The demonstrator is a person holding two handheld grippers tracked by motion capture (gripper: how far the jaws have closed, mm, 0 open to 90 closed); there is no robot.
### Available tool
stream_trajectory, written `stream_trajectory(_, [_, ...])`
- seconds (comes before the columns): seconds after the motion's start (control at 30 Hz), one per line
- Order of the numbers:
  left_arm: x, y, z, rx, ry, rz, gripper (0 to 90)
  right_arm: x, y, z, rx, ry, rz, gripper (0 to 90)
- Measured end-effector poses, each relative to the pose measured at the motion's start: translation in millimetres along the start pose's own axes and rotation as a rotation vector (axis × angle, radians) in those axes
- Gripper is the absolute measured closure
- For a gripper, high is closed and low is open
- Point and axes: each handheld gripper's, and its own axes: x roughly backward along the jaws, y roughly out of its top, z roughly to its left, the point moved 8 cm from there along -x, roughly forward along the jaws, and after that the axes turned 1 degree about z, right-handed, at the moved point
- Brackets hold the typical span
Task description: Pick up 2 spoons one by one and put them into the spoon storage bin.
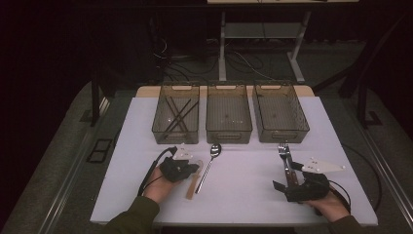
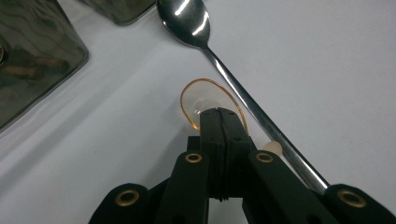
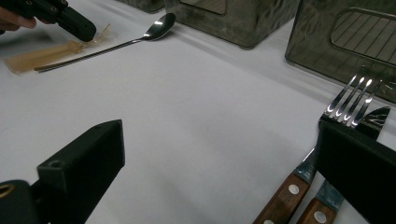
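Our left tool (image 2: 219, 116) clamps the translucent amber plastic spoon (image 2: 205, 100); right tool (image 3: 219, 158) wide beside the wooden-handled fork (image 3: 327, 135). Only dark sticks (image 1: 176, 116) binned.

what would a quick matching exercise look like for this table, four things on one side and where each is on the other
Things:
1. metal spoon
2. plastic spoon
3. fork
4. black sticks

Places:
A. inside the left bin
B. beside a wood-handled knife
C. pinched in the left gripper
D. loose on the table, bowl toward the bins

Pairs: 1-D, 2-C, 3-B, 4-A
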Motion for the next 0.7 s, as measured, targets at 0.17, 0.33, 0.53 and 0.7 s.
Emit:
stream_trajectory(0.17, [-4.8, 4.9, -1.1, -0.004, 0.002, -0.001, 89.5, 0.2, 0.0, 0.2, -0.001, 0.001, 0.000, 1.9])
stream_trajectory(0.33, [-7.5, 8.0, -3.3, -0.008, -0.006, -0.002, 89.5, 0.7, 0.4, -0.1, -0.003, 0.001, -0.004, 1.9])
stream_trajectory(0.53, [-0.5, 9.7, -5.1, 0.011, 0.002, -0.032, 83.5, 1.0, 0.5, -0.1, 0.003, 0.001, -0.003, 1.9])
stream_trajectory(0.7, [16.8, 2.6, -11.6, 0.058, 0.008, -0.060, 67.3, 1.6, 0.8, -0.4, -0.002, 0.000, -0.008, 1.9])
